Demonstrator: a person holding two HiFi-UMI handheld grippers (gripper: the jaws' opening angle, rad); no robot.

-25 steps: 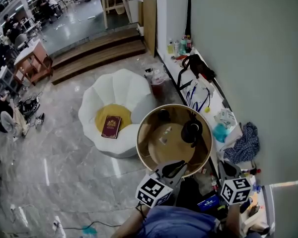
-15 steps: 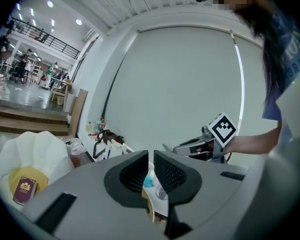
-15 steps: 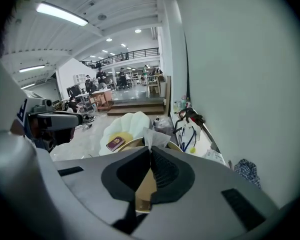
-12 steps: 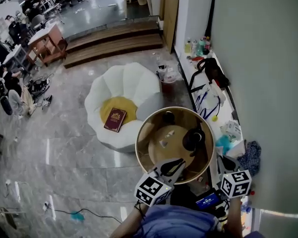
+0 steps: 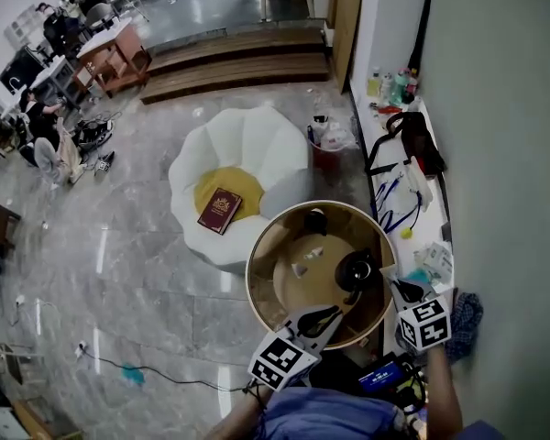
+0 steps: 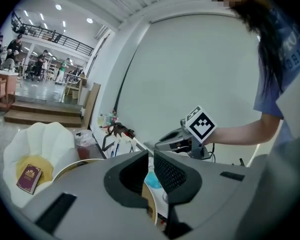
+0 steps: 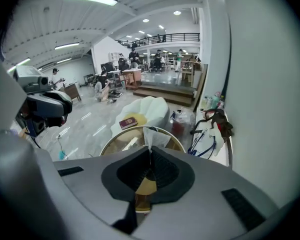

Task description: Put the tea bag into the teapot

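1. The pick-up looks done: the right tongs [image 7: 150, 151] are clamped tight on the tea bag [image 7: 152, 136], whose white paper stands up out of the pinched tips; nothing of it is in the teapot [image 5: 357, 269] yet.
2. The teapot, dark and round, stands on the round bench [image 5: 249, 278], just ahead and to the left of the right tongs' tips; it is close to them but apart; whether its lid is on I cannot tell.
3. What is left, as I judge it: carry the bag over the pot's mouth; lower it in; let go.
4. The right tongs reach in from the bench's right edge, angled downward toward the pot; the forearm stretches out behind them.
5. The left tongs [image 6: 151, 156] stand slightly apart with nothing between them; they hover over the bench's near rim, to the left of the right tongs and nearer the person; they point across the bench toward the teapot.
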